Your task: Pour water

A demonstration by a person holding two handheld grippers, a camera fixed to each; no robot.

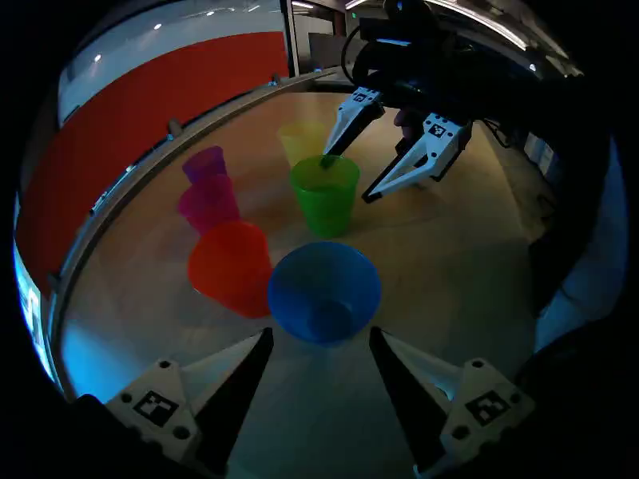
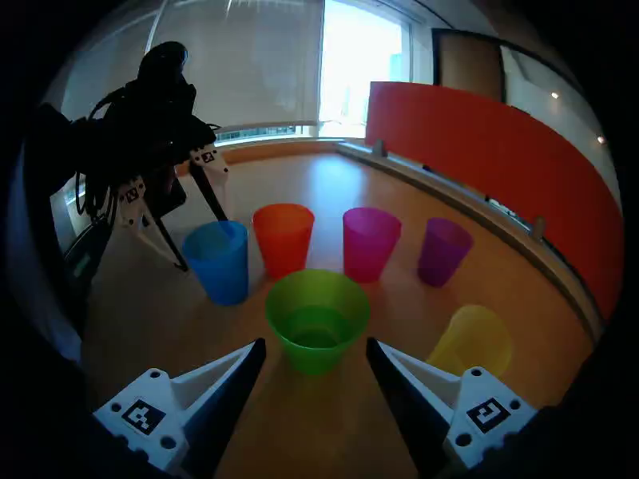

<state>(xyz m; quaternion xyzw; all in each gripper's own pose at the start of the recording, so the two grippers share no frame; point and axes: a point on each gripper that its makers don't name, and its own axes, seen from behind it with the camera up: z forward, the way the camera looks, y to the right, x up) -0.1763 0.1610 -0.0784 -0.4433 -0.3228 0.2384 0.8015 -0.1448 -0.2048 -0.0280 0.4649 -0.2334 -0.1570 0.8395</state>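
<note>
A wooden surface (image 2: 335, 184) spreads across the middle of both views, with a red panel (image 2: 495, 160) along its edge at the right of the right gripper view. In the left gripper view the left claw (image 1: 320, 335) sits at bottom centre, its fingers spread wide and gripping nothing, with the blue cup (image 1: 323, 291) upright just ahead of the tips. The right claw (image 2: 315, 343), at bottom centre of the right gripper view, is likewise spread and empty, and the green cup (image 2: 317, 319) stands just beyond its tips, in line with the gap. A darker level low inside the cup may be water, though I cannot tell. Above it in the frame the orange cup (image 2: 283, 235), magenta cup (image 2: 371, 239) and purple cup (image 2: 443, 249) stand in a row, and the yellow cup (image 2: 473, 339) sits at lower right.
</note>
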